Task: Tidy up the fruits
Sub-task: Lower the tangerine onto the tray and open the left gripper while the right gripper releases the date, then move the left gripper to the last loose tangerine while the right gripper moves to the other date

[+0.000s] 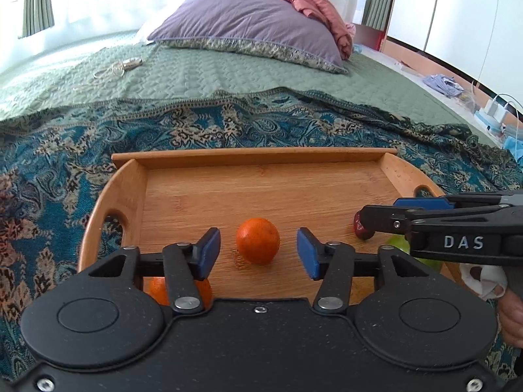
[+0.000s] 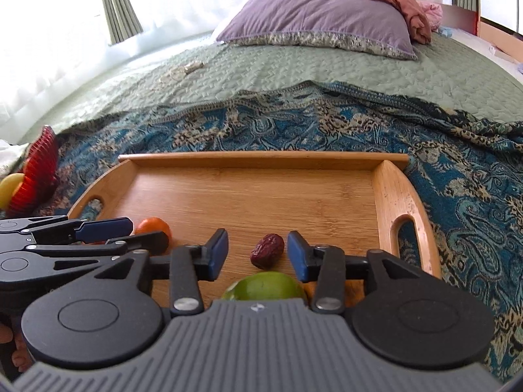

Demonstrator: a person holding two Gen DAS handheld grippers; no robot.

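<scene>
Left wrist view: left hand-held gripper [image 1: 258, 253] is spread, nothing pinched. An orange [image 1: 258, 240] sits free between the blue pads [image 1: 209, 248] on the wooden tray [image 1: 255, 160]. I'd guess it's firm and fairly light with a pebbly peel, and it'll roll, so grab it across the widest part.

Right wrist view: right hand-held gripper [image 2: 258, 254] is also spread. A wrinkled dried date [image 2: 267, 251] lies between its pads, untouched; it looks tiny, leathery and maybe sticky. A smooth green fruit [image 2: 264, 286] is just in front of the camera.
</scene>
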